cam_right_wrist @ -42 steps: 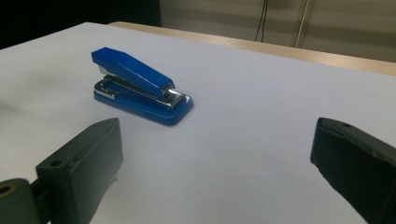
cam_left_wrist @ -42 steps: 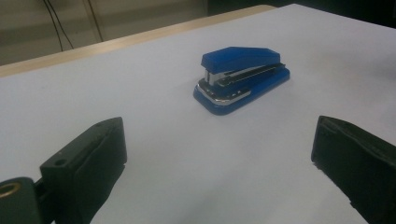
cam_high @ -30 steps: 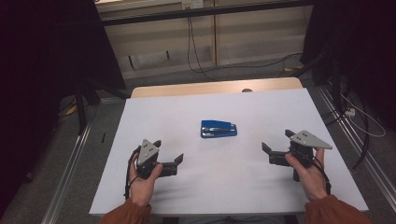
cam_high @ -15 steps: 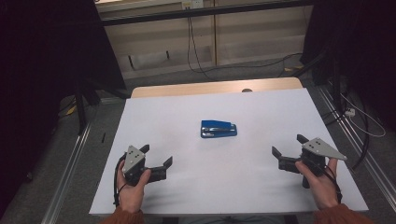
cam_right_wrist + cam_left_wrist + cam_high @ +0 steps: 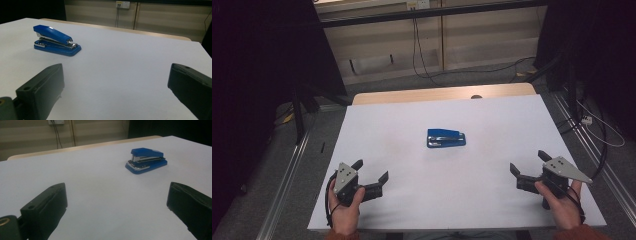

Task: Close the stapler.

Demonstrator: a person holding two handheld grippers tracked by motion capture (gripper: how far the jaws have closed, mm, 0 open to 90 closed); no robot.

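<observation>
Covering the table: white sheet [image 5: 492, 165], wooden edge at frame top
Room: dim, cables on back wall
Stapler [image 5: 446, 138]: frame centre, long axis left-right, shut
Left gripper [image 5: 371, 176]: lower left, jaws wide, empty
Right gripper [image 5: 528, 164]: lower right, jaws wide, empty

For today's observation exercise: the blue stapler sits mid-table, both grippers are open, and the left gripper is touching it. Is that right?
Not quite. The left gripper is well apart from the blue stapler, near the table's front edge, as the high view shows. The rest holds: the right gripper is open too.
</observation>
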